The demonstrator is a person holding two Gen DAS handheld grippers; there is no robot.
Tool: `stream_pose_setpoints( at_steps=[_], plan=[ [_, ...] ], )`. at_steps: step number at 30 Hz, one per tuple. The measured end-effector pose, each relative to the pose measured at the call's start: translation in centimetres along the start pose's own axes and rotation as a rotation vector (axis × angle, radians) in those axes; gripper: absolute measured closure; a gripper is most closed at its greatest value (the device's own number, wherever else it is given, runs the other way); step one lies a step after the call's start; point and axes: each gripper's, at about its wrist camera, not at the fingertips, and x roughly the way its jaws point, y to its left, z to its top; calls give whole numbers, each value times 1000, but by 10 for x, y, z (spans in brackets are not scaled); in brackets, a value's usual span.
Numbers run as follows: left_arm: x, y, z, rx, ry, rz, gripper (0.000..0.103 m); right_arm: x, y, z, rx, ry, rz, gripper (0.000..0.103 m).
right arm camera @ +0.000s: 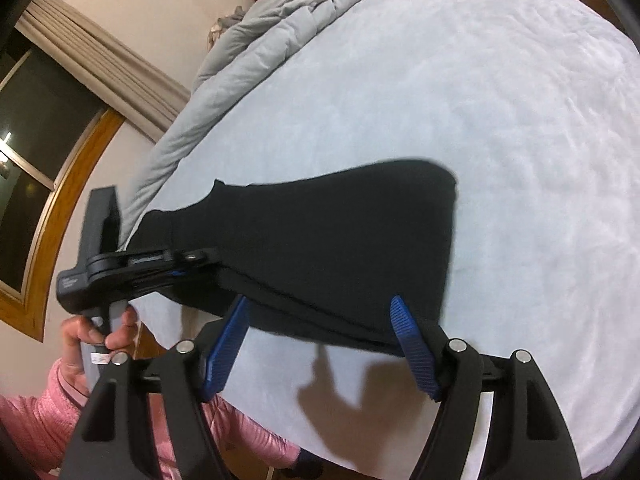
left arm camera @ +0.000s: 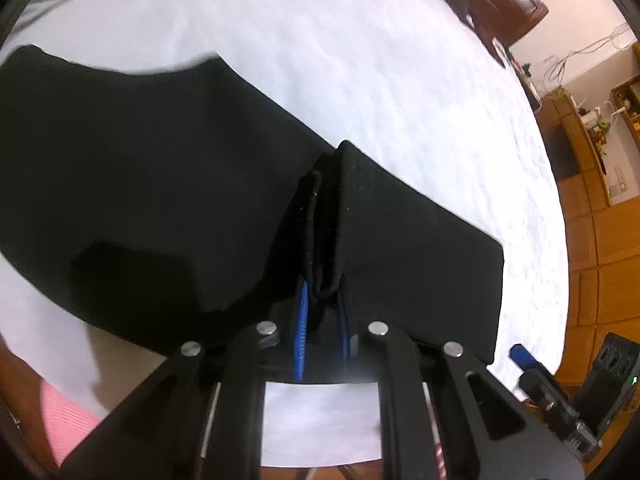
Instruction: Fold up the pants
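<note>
Your left gripper pinches a bunched edge of the black fabric pants on the white bed sheet; your right gripper is spread wide; folding seems partly done, more folds remain

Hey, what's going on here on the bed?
A person in a pink jacket is folding black pants on a bed with a white sheet. The left hand-held gripper is shut on a bunched edge of the pants. The right hand-held gripper is open, its blue fingers straddling the near edge. A grey duvet lies piled at the far end.
</note>
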Motion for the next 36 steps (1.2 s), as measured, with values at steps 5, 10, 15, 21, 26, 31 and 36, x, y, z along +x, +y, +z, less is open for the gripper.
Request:
stream_pose_setpoints(
  at_steps=[5,10,15,21,26,31,36],
  plan=[
    [7,46,1,-23,-3,115,91,12,6,15,-7,9,-34,29],
    [16,44,3,4,15,123,81,40,7,36,20,30,-60,31],
    [-18,35,7,-6,-71,114,80,54,11,55,32,23,-8,34],
    [-33,-13,12,64,-130,-14,76,73,2,76,56,44,-64,34],
    [16,-9,12,71,5,6,76,98,-18,81,106,93,-99,35],
    [52,11,13,14,64,23,91,112,-27,74,98,106,-105,35],
    [37,7,13,-9,78,15,80,83,-14,70,92,70,-82,34]
  ],
)
